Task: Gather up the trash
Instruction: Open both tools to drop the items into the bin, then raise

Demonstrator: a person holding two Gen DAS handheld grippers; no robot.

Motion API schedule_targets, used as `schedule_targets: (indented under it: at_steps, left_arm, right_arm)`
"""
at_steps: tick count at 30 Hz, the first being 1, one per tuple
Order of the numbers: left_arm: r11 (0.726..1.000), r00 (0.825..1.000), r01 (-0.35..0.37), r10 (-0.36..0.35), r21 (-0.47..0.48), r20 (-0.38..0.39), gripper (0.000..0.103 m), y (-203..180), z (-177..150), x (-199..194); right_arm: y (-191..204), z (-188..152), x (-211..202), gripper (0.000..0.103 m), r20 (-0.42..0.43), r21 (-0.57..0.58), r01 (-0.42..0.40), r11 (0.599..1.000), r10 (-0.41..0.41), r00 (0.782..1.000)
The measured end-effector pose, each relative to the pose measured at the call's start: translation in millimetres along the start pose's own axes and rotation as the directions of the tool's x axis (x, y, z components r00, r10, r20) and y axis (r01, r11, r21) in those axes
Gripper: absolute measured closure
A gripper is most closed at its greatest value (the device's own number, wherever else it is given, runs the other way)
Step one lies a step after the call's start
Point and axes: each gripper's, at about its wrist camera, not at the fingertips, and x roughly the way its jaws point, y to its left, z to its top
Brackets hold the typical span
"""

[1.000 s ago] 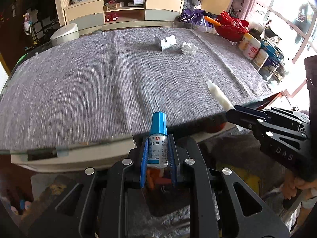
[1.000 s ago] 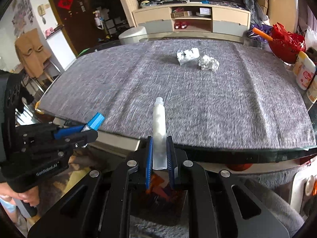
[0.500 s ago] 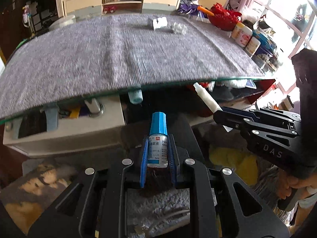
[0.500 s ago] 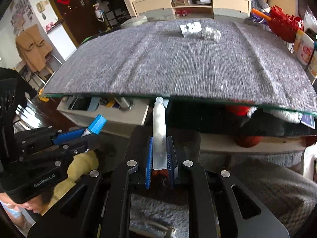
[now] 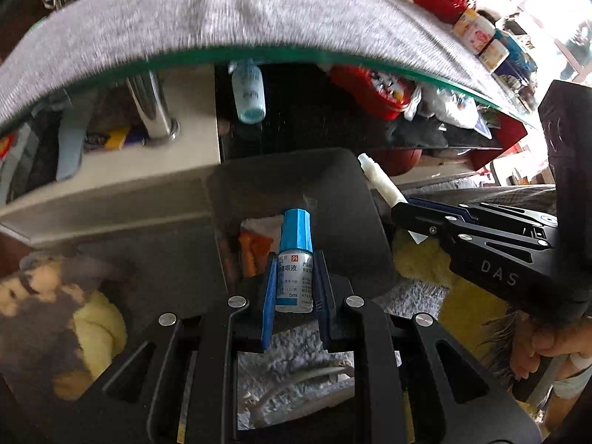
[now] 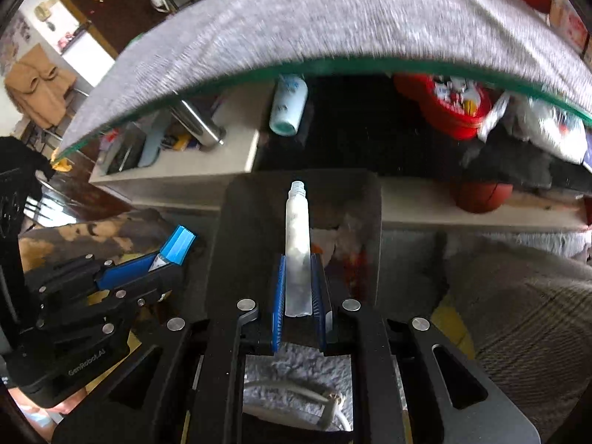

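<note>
The table [image 5: 185, 26], covered in grey cloth, arches above both grippers. Below it sits a dark bin [image 6: 251, 222]. Over the bin, the left gripper [image 5: 294, 288] clamps a blue-capped eye-drop bottle [image 5: 295, 259], and the right gripper [image 6: 298, 288] clamps an uncapped translucent tube [image 6: 297, 244].

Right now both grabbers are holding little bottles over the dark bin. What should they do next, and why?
Probably open the left gripper first, because its eye-drop bottle already hangs over the bin. The right gripper, clamping the white tube, could release afterwards.
</note>
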Motion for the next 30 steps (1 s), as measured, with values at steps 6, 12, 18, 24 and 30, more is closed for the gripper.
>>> schedule_targets:
  at_steps: [6, 12, 18, 24, 30]
  left_arm:
    - [1.000, 0.998, 0.022, -0.023, -0.019, -0.051, 0.085, 3.5, -0.7, 18.4]
    - [0.999, 0.998, 0.020, -0.022, -0.026, -0.052, 0.074, 6.5, 0.9, 19.6]
    - [1.000, 0.999, -0.010, 0.009, -0.025, -0.035, 0.056, 9.6, 5.7, 10.2]
    - [0.998, 0.998, -0.056, 0.056, 0.002, 0.009, 0.025, 4.8, 21.0, -12.4]
    - [0.999, 0.998, -0.045, 0.045, -0.007, 0.044, 0.016, 3.7, 43.6, -38.5]
  right_arm:
    - [0.0, 6.5, 9.6, 0.086, -0.019, 0.026, -0.012, 1.000, 0.012, 1.000]
    - [0.2, 16.0, 11.4, 0.085, -0.019, 0.040, -0.009, 0.999, 0.009, 1.000]
    - [-8.7, 25.0, -2.0, 0.055, 0.021, 0.060, 0.019, 0.998, -0.020, 1.000]
    - [-20.4, 37.5, -29.9, 0.021, 0.089, 0.071, 0.065, 0.995, -0.072, 0.993]
    - [-25.6, 56.0, -61.2, 0.013, 0.156, 0.062, 0.043, 0.997, -0.052, 0.986]
